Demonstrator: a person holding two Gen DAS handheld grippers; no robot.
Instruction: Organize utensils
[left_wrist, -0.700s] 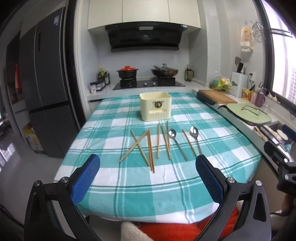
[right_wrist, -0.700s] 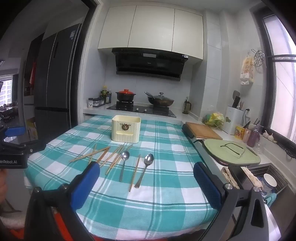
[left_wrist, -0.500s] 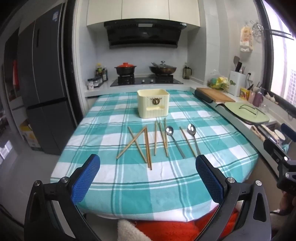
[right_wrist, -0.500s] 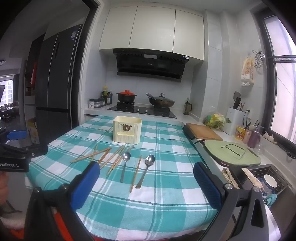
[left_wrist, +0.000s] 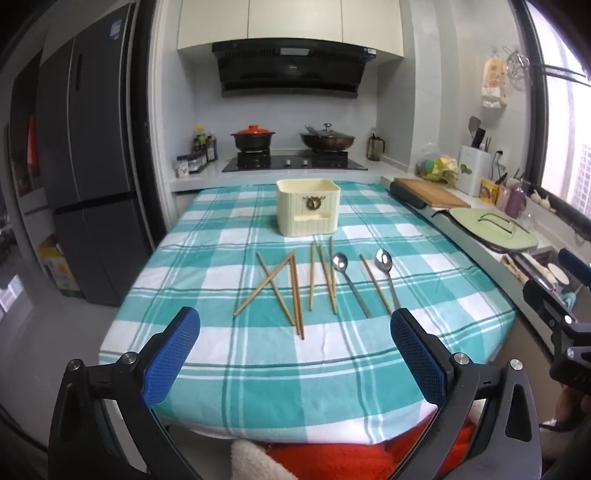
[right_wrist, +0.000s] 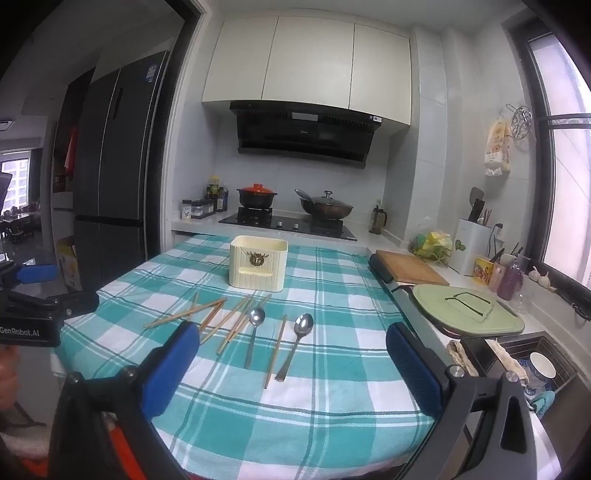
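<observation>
Wooden chopsticks (left_wrist: 295, 291); 2 glossy metal spoons (left_wrist: 384, 258); ribbed plastic holder (left_wrist: 307, 212); checked cloth tablecloth (left_wrist: 258, 369).

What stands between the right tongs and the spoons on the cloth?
Nothing visible. The right tongs are open above the near cloth, and both spoons lie ahead of them in the open, one chopstick between them.

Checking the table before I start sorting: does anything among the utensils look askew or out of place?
Yes. At the left of the row, two chopsticks lie crossed in an X instead of parallel. One lone chopstick sits between the two spoons, apart from the rest. The cream holder stands upright; nothing looks spilled or damaged.
</observation>
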